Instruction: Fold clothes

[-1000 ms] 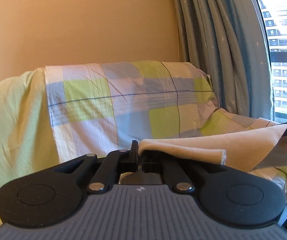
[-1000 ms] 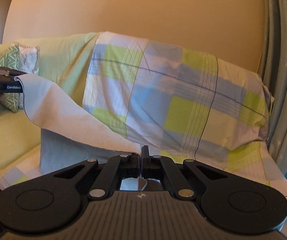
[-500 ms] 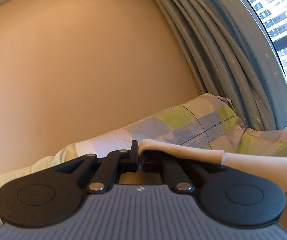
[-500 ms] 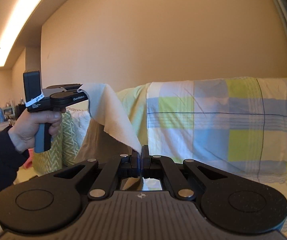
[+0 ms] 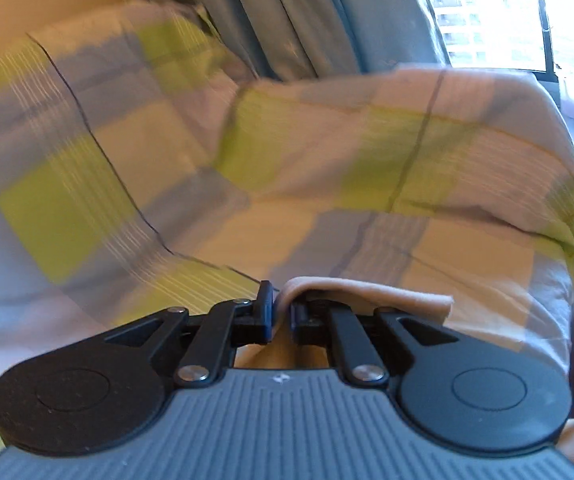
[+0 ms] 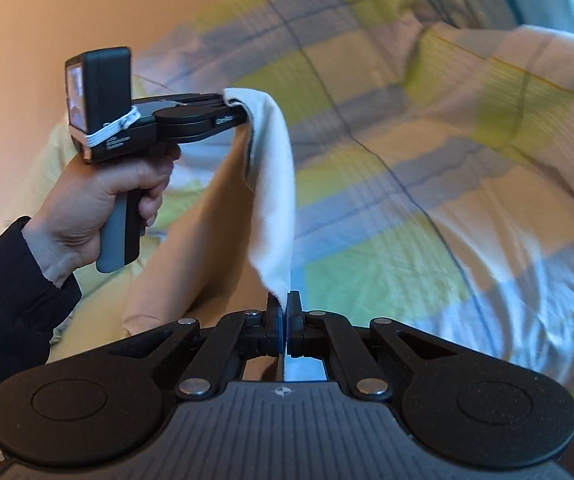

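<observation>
A cream-beige garment [image 6: 271, 184] hangs in the air between my two grippers, above the sofa. My left gripper [image 5: 282, 312] is shut on one corner of it; the cloth [image 5: 367, 294] drapes over its right finger. In the right wrist view the left gripper [image 6: 243, 110] is at upper left, held by a hand, with the cloth falling from its tip. My right gripper [image 6: 285, 312] is shut on the garment's other corner. The rest of the garment sags down to the left, below both grippers.
A sofa covered by a checked green, blue and white sheet [image 5: 327, 160] fills both views. Grey-blue curtains [image 5: 287, 20] and a bright window [image 5: 495, 12] are behind it at right. A beige wall [image 6: 47, 8] is at left.
Both grippers have swung from pointing up at the wall to pointing down at the sofa seat and armrest, still holding the garment. The two grippers are closer together.
</observation>
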`<state>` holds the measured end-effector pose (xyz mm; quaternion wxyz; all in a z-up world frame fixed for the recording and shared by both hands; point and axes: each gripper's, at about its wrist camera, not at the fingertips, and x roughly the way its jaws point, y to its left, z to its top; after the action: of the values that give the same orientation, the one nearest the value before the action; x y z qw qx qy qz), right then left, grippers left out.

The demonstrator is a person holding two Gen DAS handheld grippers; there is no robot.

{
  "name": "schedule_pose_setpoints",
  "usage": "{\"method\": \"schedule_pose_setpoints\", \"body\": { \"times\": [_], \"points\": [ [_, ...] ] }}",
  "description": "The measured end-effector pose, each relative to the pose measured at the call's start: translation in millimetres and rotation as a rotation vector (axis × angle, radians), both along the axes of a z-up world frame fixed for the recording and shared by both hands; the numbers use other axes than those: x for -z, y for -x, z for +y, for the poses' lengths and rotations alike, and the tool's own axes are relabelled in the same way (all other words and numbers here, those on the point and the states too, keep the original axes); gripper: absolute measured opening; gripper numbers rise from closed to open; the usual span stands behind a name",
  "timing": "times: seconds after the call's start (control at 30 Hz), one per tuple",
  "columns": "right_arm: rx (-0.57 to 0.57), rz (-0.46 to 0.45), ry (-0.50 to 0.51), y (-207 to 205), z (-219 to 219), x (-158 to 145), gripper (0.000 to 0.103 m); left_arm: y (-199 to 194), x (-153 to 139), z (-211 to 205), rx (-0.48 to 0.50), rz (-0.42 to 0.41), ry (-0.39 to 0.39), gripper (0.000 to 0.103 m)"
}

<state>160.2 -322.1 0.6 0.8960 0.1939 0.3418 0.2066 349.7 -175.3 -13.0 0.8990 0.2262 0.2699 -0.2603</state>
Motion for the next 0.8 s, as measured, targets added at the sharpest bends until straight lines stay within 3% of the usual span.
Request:
{"method": "schedule_pose_setpoints", "body": {
  "times": [0.07, 0.1, 0.13, 0.2, 0.27, 0.4, 0.53, 0.63, 0.73, 0.8],
  "points": [
    [0.054, 0.053, 0.068, -6, -19, 17, 0.003, 8, 20, -1, 0.017, 0.074, 0.048, 0.019],
    [0.09, 0.054, 0.11, -8, -28, 19, 0.01, 14, 24, 4, 0.016, 0.093, 0.068, 0.024],
    [0.126, 0.055, 0.151, -10, -37, 22, 0.014, 21, 23, 14, 0.002, 0.1, 0.086, 0.032],
    [0.187, 0.033, 0.231, -12, -52, 23, 0.017, 37, 20, 36, -0.029, 0.111, 0.123, 0.034],
    [0.192, 0.002, 0.241, -14, -60, 21, 0.017, 55, 6, 76, -0.105, 0.1, 0.155, 0.039],
    [0.039, -0.079, 0.229, -23, -37, 8, 0.02, 95, -8, 170, -0.253, 0.069, 0.119, 0.047],
    [-0.211, -0.161, 0.277, -33, 22, 5, 0.042, 126, -12, 264, -0.445, 0.09, 0.056, 0.047],
    [-0.399, -0.209, 0.362, -44, 76, 18, 0.042, 139, -4, 313, -0.537, 0.112, 0.03, 0.048],
    [-0.534, -0.247, 0.439, -57, 124, 30, 0.042, 144, 11, 358, -0.623, 0.163, 0.06, 0.048],
    [-0.602, -0.268, 0.46, -65, 154, 31, 0.042, 143, 20, 380, -0.656, 0.194, 0.124, 0.048]
  ]
}}
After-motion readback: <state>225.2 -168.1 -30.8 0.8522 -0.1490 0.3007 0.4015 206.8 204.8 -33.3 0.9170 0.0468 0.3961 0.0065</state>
